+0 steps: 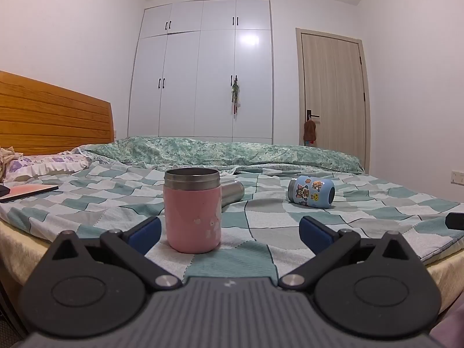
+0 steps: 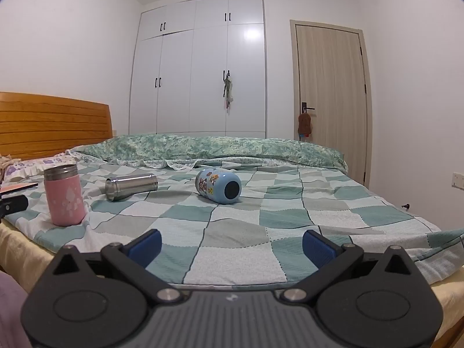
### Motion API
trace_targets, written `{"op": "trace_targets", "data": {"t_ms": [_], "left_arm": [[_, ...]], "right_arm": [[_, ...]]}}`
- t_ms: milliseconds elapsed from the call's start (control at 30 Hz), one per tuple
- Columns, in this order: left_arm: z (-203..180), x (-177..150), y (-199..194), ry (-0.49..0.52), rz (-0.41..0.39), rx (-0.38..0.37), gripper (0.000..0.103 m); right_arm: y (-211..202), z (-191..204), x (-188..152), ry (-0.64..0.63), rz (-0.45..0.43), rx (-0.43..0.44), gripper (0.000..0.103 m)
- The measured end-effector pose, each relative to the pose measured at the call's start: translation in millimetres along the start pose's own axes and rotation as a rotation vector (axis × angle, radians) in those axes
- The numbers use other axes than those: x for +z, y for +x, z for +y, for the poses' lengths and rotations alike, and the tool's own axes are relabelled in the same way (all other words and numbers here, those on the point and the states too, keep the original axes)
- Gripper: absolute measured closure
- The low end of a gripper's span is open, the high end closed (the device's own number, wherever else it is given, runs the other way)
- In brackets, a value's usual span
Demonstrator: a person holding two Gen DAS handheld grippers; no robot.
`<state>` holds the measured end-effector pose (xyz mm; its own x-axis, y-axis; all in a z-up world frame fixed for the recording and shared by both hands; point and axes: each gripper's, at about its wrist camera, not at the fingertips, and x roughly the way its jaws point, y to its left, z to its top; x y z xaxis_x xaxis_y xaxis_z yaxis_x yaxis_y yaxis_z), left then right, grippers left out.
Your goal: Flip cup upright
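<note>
While the pink cup [image 1: 192, 210] stands upright on the checked bedspread [image 1: 261, 226], mouth up, the left hand-held gripper [image 1: 230, 232] sits just before it with jaws spread wide, its blue fingertips [image 1: 145, 232] flanking the cup without touching it. Behind the pink cup lies a steel cup [image 2: 131, 186] on its side, and farther right a blue sticker-covered cup [image 2: 218, 185] also lies on its side. Near the bed's edge, the right hand-held gripper [image 2: 232, 246] hovers spread wide and holding nothing, well apart from the cups.
</note>
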<state>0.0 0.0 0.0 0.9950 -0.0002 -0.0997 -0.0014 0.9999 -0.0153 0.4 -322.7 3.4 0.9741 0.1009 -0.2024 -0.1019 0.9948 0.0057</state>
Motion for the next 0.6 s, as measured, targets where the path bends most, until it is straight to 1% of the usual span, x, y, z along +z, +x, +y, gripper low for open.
{"op": "trace_targets", "data": {"t_ms": [600], "left_arm": [[-1.9, 0.1, 0.7, 0.004, -0.01, -0.009, 0.0]], "right_arm": [[-0.7, 0.0, 0.4, 0.0, -0.001, 0.0, 0.0]]}}
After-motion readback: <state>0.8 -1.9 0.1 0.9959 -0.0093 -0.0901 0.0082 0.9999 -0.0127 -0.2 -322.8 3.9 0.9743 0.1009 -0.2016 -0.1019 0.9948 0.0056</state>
